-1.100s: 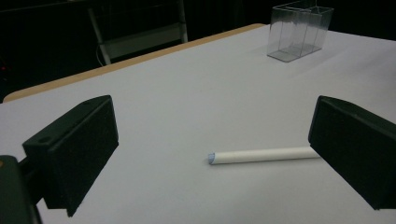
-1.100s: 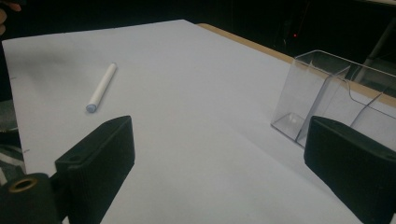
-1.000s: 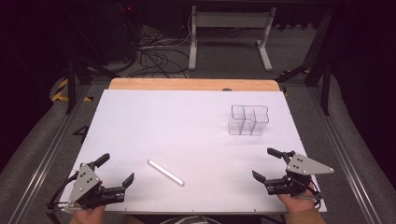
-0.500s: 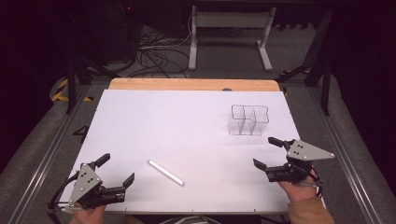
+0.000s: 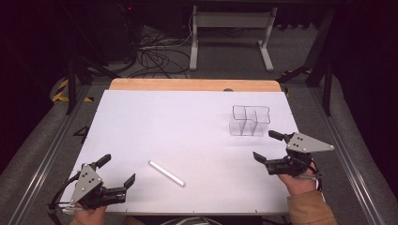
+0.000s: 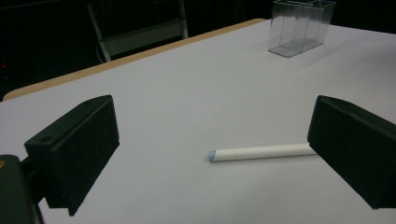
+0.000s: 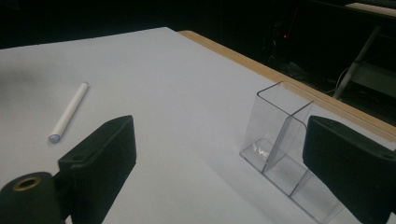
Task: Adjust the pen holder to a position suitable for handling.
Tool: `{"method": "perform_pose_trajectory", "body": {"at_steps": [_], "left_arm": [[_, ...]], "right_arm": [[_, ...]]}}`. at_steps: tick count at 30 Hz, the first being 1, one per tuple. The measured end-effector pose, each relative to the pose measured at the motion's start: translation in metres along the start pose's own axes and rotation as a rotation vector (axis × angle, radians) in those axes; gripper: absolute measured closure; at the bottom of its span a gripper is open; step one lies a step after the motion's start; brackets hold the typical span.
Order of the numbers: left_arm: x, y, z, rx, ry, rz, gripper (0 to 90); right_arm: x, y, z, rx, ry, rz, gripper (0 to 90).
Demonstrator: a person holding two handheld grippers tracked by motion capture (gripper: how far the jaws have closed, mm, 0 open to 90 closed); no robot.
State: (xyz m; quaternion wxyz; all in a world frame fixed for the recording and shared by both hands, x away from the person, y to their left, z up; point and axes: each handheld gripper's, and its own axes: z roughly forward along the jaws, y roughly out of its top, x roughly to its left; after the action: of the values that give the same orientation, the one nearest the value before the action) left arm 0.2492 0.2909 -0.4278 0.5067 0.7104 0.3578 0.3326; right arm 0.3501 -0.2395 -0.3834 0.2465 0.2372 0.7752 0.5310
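While both my grippers sit wide open with nothing held, the white stick (image 6: pixel 261 152) lies just ahead of my left gripper (image 5: pixel 114 170). I'd straddle it mid-length before squeezing. The clear divided box (image 7: pixel 285 149) waits between my right gripper's (image 5: pixel 268 146) jaws.

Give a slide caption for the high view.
Two open hand-held grippers, left gripper and right gripper, flank a white stick near a clear divided box.

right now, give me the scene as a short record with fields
surface: white table
tube: white tube lying flat, near front edge
box: clear box with compartments, upright, empty, far right
left gripper: open, holds nothing, left of tube
right gripper: open, holds nothing, just in front of box
contact: neither gripper touches anything
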Motion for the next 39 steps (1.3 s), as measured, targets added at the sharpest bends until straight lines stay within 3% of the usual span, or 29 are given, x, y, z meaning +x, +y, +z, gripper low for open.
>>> {"method": "perform_pose_trajectory", "body": {"at_steps": [7,14,25,39], "left_arm": [[0.000,0.000,0.000,-0.002,-0.002,-0.002,2.9],[0.000,-0.001,-0.001,-0.001,-0.002,-0.001,2.9],[0.000,-0.002,-0.006,-0.002,0.009,-0.002,3.0],[0.000,-0.002,-0.005,0.000,0.011,-0.005,3.0]], "right_arm": [[-0.006,0.012,0.003,0.047,0.028,-0.040,10.5],[-0.008,0.023,0.006,0.109,0.027,-0.087,14.6],[-0.026,0.048,0.016,0.225,0.035,-0.136,24.3],[-0.044,0.062,0.035,0.321,0.029,-0.184,29.9]]}}
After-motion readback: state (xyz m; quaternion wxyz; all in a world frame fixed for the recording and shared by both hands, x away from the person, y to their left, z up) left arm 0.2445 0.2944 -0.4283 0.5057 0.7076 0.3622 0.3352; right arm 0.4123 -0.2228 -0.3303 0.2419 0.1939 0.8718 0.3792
